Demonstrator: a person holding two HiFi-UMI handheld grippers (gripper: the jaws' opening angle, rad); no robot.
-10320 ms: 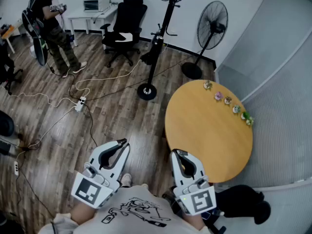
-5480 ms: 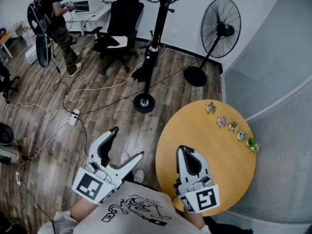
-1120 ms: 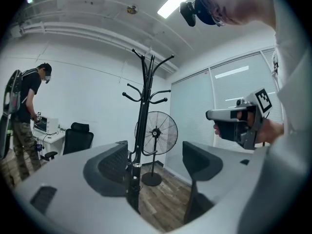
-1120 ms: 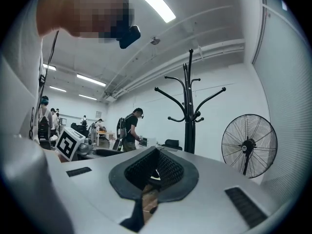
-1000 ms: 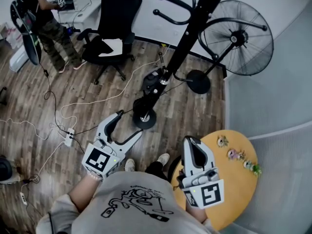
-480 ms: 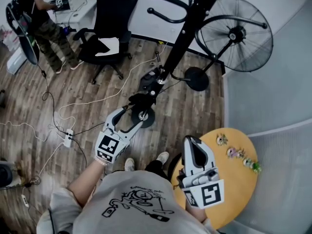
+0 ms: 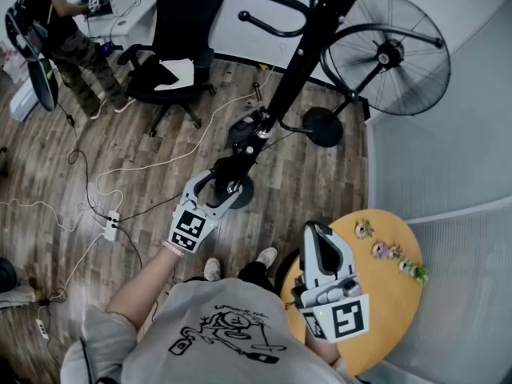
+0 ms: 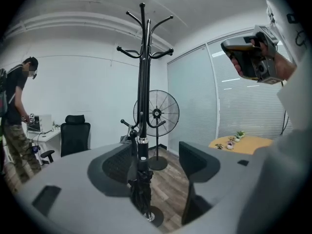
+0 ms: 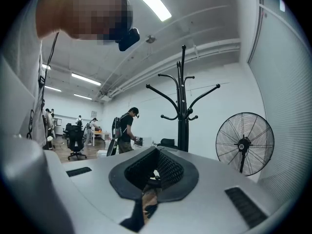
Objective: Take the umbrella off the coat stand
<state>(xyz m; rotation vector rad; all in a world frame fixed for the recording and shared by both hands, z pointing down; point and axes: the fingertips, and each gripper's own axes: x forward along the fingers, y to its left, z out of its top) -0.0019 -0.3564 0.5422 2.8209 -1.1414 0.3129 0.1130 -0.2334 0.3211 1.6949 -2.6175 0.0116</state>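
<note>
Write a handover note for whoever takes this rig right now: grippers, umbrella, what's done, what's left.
Left gripper: jaws apart, have just been closing a little. The folded black umbrella stands between them, not clamped.
Right gripper: shut, empty, near the round table's edge, away from the stand.
Umbrella: hangs low along the coat stand pole, above its base.
Done: left gripper is at the umbrella.
Left: close on the umbrella, lift it free of the stand.

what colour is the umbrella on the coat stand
Black; the umbrella shows best in the left gripper view.
</note>
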